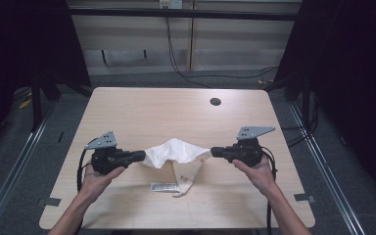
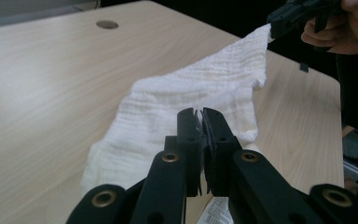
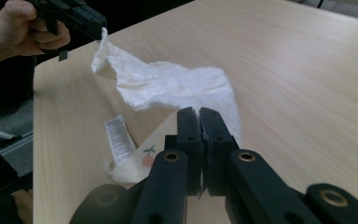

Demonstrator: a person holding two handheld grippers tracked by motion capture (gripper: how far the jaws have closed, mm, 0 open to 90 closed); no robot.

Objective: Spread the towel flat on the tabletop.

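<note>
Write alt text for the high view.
Two hands each hold a hand-held gripper, left and right, both shut on opposite ends of a white cloth lifted over a light wooden table; its label lies on the tabletop.

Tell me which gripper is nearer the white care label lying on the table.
Left, though not by much. The left gripper is up-left of the label, clamping the cloth; the right gripper holds its far corner, farther off.

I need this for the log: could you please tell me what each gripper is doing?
Left gripper: shut on the white cloth.
Right gripper: shut on the same cloth.
</note>
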